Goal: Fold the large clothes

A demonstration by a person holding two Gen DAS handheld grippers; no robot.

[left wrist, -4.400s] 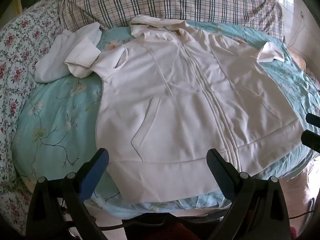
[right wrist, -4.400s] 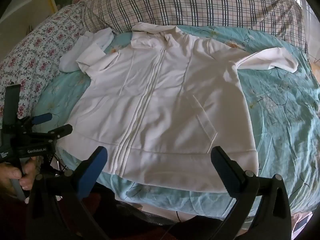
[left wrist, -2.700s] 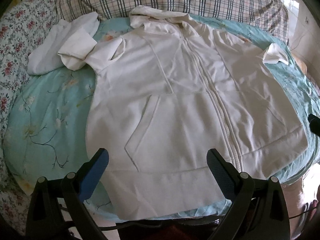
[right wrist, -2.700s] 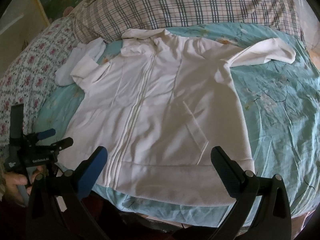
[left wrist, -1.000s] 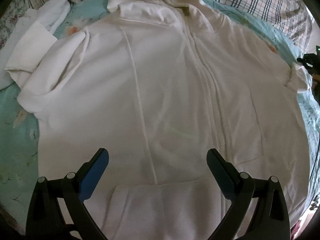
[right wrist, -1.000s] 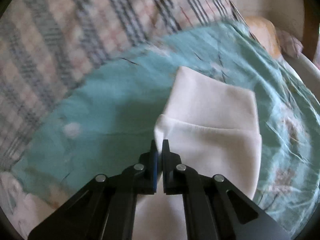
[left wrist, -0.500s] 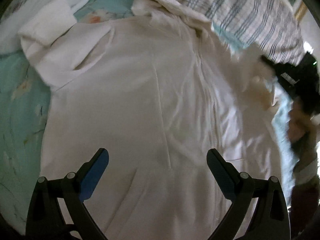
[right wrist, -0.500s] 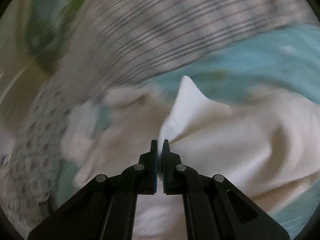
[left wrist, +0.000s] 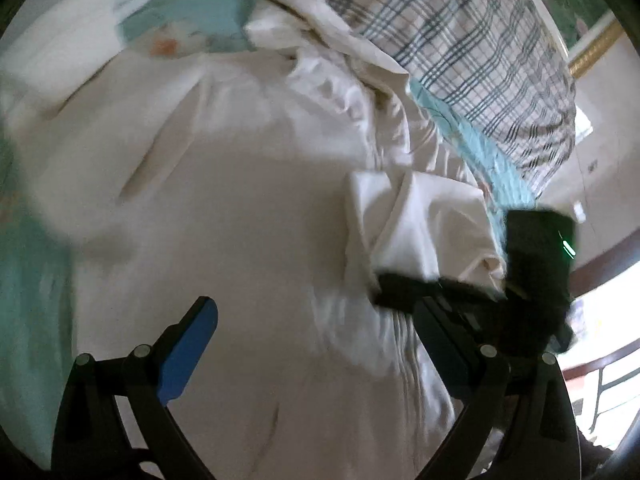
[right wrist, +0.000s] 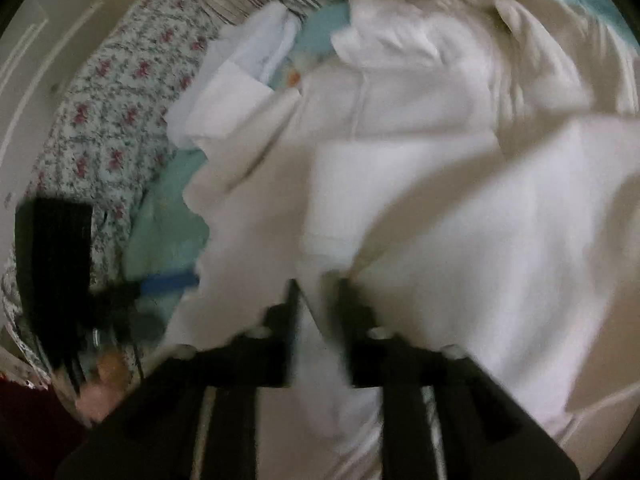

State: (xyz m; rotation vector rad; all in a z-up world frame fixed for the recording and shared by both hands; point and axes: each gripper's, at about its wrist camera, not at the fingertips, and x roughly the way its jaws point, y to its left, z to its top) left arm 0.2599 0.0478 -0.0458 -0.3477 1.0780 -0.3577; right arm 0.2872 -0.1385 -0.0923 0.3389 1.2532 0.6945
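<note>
A white zip hoodie point(left wrist: 224, 208) lies front up on the bed and fills both views. Its right sleeve point(left wrist: 424, 224) is folded in across the chest, cuff near the zip. My right gripper point(right wrist: 318, 284) holds the end of that sleeve point(right wrist: 460, 216); its fingers stand slightly apart around the cloth in a blurred view. It also shows in the left wrist view point(left wrist: 384, 284), low on the hoodie. My left gripper point(left wrist: 316, 336) is open and empty above the hoodie's lower front. The left sleeve point(right wrist: 224, 108) lies bunched at the far left.
A turquoise floral sheet point(left wrist: 28, 280) covers the bed. A plaid pillow point(left wrist: 472, 40) lies at the head, beyond the hood. A flowered quilt point(right wrist: 100, 120) runs along the left side. The left gripper's body point(right wrist: 56, 264) shows at the left of the right wrist view.
My right gripper took the right sleeve's cuff and carried it from the sheet over onto the hoodie's chest. My left gripper moved forward over the hoodie, staying open.
</note>
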